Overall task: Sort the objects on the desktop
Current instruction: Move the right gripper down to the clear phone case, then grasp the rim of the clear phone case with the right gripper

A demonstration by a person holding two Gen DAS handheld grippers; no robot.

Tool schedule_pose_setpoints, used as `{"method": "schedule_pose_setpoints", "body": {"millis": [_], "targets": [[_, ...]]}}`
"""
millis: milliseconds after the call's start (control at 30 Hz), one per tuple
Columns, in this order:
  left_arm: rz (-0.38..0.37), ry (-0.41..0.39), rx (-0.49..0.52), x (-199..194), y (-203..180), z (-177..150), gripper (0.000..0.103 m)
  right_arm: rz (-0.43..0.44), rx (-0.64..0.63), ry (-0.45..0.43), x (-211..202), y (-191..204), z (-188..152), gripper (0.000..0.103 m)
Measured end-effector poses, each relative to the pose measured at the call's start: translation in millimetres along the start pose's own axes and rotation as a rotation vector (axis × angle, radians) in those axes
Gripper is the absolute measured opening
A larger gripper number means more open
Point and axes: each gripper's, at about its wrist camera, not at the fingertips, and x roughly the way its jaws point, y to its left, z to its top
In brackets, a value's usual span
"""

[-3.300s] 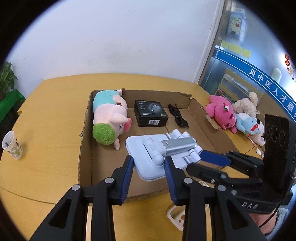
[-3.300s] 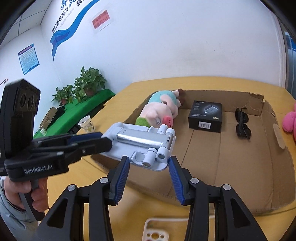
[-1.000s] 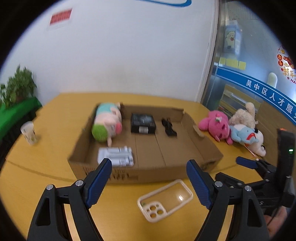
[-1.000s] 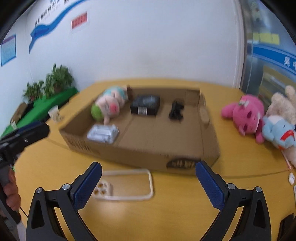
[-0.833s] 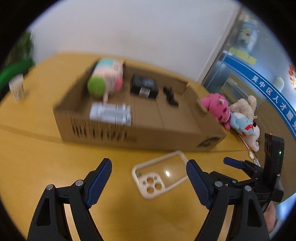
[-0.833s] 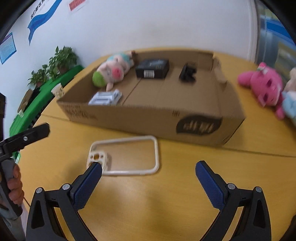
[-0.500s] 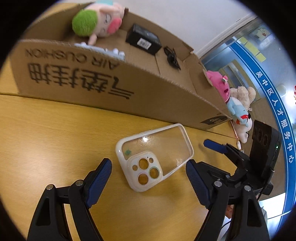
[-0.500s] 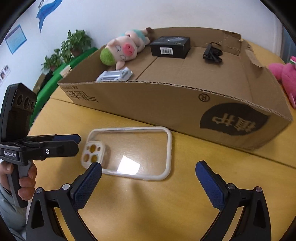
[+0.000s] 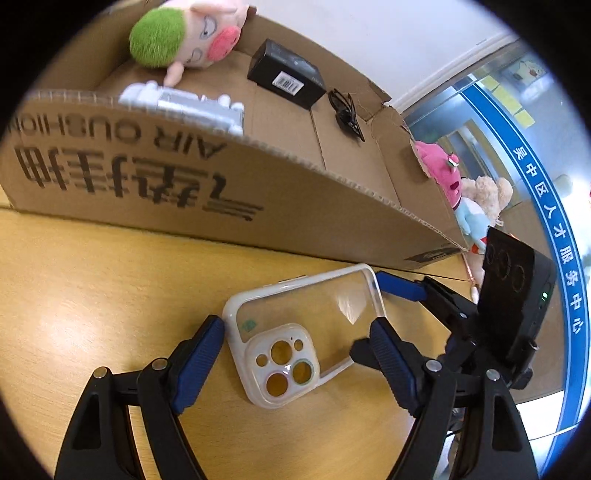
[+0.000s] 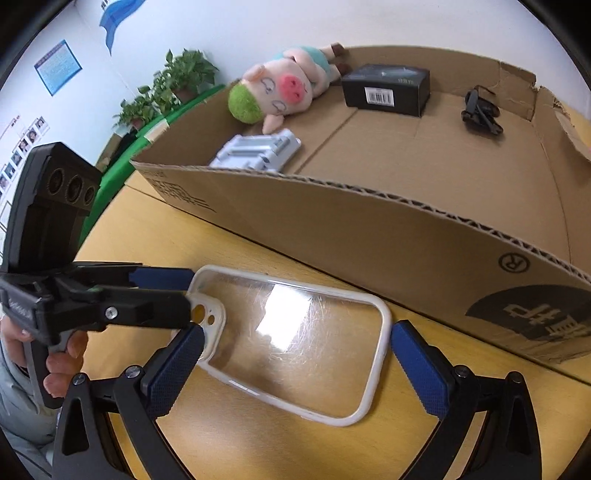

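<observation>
A clear phone case with a white rim [image 9: 303, 332] [image 10: 291, 332] lies flat on the yellow table in front of the cardboard box [image 9: 258, 206] [image 10: 369, 236]. My left gripper [image 9: 295, 350] is open, its jaws straddling the case's camera end. My right gripper [image 10: 291, 354] is open, its jaws straddling the case across its length. Neither has closed on it. In the box lie a pig plush [image 9: 184, 33] [image 10: 277, 88], a grey stand [image 9: 184, 101] [image 10: 258, 147], a black box [image 9: 286, 75] [image 10: 386, 88] and sunglasses [image 9: 347, 114] [image 10: 480, 109].
Pink and other plush toys [image 9: 458, 192] lie on the table right of the box. Potted plants and a green surface [image 10: 166, 96] stand beyond the table's left edge. The box's near wall rises just behind the case.
Both grippers came down and forward from above the box to the table. They now straddle the phone case from opposite ends. The grey stand stays in the box.
</observation>
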Motion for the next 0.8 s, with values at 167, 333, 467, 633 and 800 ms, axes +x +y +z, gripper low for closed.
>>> {"method": "schedule_pose_setpoints", "body": {"millis": [167, 333, 467, 633, 800], "targets": [[-0.006, -0.079, 0.048, -23, -12, 4, 0.081, 0.051, 0.023, -0.138, -34, 12, -8, 0.103], [-0.043, -0.162, 0.132, -53, -27, -12, 0.081, 0.076, -0.012, -0.236, -65, 37, -31, 0.102], [-0.006, -0.153, 0.165, -55, -25, -31, 0.081, 0.025, 0.003, -0.237, -69, 46, -49, 0.102], [0.063, -0.119, 0.134, -43, -10, -34, 0.081, -0.105, 0.136, -0.197, -57, 21, -47, 0.1], [0.097, -0.108, 0.12, -27, 3, -21, 0.08, -0.241, 0.139, -0.154, -41, 12, -36, 0.08]]}}
